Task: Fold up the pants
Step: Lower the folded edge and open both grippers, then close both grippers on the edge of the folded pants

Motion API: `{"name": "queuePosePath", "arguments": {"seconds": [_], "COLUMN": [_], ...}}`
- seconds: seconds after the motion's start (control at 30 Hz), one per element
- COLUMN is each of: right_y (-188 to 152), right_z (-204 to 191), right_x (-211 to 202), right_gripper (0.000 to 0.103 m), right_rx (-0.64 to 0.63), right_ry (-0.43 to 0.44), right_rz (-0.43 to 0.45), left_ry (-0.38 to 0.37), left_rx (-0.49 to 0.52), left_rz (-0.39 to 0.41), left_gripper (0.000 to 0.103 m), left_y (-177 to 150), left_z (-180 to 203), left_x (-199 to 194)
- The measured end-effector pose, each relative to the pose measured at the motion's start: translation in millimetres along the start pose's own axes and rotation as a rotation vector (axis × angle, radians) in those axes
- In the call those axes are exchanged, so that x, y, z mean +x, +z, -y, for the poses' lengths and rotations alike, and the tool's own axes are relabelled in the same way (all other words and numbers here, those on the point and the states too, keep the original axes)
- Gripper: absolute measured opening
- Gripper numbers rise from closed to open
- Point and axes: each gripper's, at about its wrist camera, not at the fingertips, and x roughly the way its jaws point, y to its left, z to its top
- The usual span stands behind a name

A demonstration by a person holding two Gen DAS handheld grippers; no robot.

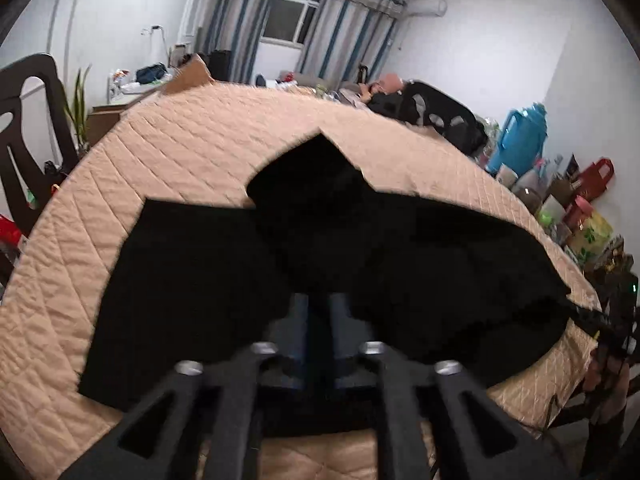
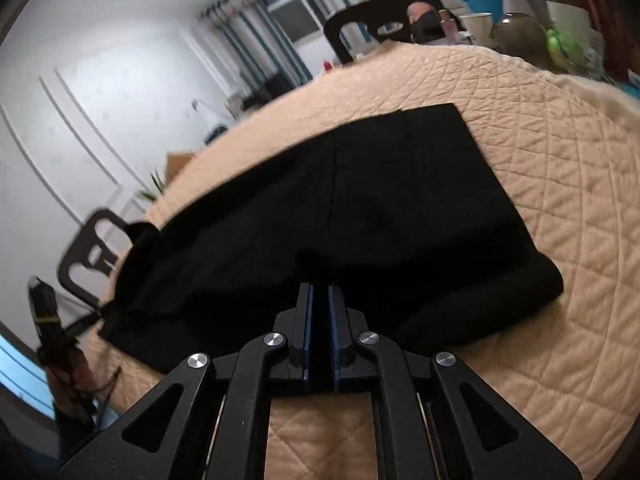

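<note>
Pants (image 2: pixel 360 208) lie flat, lengthwise across quilt (image 2: pixel 560 160).

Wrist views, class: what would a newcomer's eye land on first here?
A large black pair of pants sprawls across the middle of a peach quilted table cover. Nearest the camera, the right claw points at the cloth with a narrow gap between its blue pads. A bright blue thermos jug stands beyond the table's right edge.

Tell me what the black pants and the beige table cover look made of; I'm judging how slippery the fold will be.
The black pants look like a matte woven or knit cloth: no sheen, soft rounded folds; the exact fibre cannot be told. The beige table cover looks like quilted padded fabric: stitched diamond lines, puffy cells, a faint sheen.
</note>
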Motion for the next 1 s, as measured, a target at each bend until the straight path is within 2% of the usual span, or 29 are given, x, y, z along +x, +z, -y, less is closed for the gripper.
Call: {"name": "queuePosePath", "arguments": {"seconds": [0.03, 0.07, 0.1, 0.17, 0.3, 0.43, 0.5, 0.53, 0.57, 0.67, 0.73, 0.83, 0.9, 1.0], "right_y": [-1, 0, 0, 1, 1, -2, -3, -6, -8, -5, -2, 4, 5, 5], "right_z": [-1, 0, 0, 4, 10, 10, 10, 15, 17, 22, 23, 28, 32, 33], "right_x": [-2, -3, -6, -7, -8, -16, -20, -23, -23, -20, -19, -19, -15, -12], "right_gripper": [0.031, 0.049, 0.055, 0.055, 0.055, 0.055, 0.055, 0.055, 0.055, 0.055, 0.055, 0.055, 0.055, 0.055], "right_rx": [0.005, 0.02, 0.034, 0.061, 0.108, 0.124, 0.134, 0.139, 0.147, 0.181, 0.19, 0.216, 0.236, 0.243], "right_ry": [0.002, 0.005, 0.004, -0.001, 0.009, -0.034, -0.065, -0.081, -0.069, -0.055, -0.068, -0.098, -0.101, -0.103], "right_rz": [0.007, 0.02, 0.031, 0.05, 0.07, 0.091, 0.103, 0.106, 0.107, 0.104, 0.118, 0.143, 0.154, 0.173], "left_ry": [0.001, 0.001, 0.002, 0.002, 0.034, 0.141, 0.214, 0.234, 0.228, 0.203, 0.172, 0.146, 0.13, 0.113], "left_rx": [-0.003, 0.001, 0.015, 0.056, 0.212, 0.326, 0.333, 0.326, 0.304, 0.232, 0.167, 0.003, -0.098, -0.182], "left_rz": [0.018, 0.032, 0.044, 0.051, 0.015, -0.047, -0.074, -0.082, -0.098, -0.048, 0.045, 0.163, 0.188, 0.158], "left_gripper": [0.043, 0.049, 0.051, 0.06, 0.062, 0.062, 0.056, 0.03, 0.009, 0.004, 0.004, 0.004, 0.004, 0.004], "left_y": [4, 8, 12, 19, 26, 21, 20, 20, 21, 26, 29, 23, 11, -8], "left_z": [2, 6, 12, 30, 73, 91, 88, 85, 80, 69, 58, 24, -3, -30], "left_x": [-3, -4, -3, 4, 33, 68, 81, 85, 87, 75, 49, 7, -9, -9]}}
